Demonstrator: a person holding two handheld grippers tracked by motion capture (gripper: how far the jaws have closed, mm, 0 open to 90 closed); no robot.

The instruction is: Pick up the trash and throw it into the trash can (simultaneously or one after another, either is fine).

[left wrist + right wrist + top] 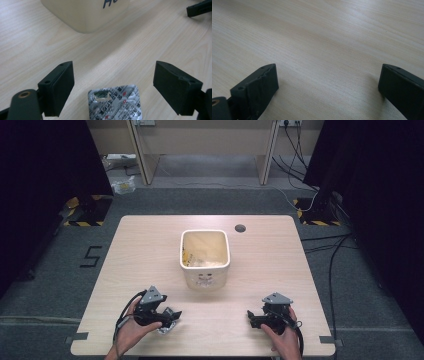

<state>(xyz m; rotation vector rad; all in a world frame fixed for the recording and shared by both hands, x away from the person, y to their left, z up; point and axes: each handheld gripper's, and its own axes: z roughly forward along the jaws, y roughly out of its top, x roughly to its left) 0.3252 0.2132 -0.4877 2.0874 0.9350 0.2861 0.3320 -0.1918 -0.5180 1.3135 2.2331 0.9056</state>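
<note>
Left gripper [113,90] fingers spread wide astride the flat silver foil blister pack [115,103] lying on the pale wood counter [280,270] — risk: thin pack slides or stays flat when pinched — right gripper [328,92] likewise released, idle.

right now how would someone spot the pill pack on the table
Start at the cream bin in the middle of the wooden table. Come toward the near edge, to the left tool. The pill pack lies flat between its open jaws: silver crinkled foil, the one shiny thing there.
</note>
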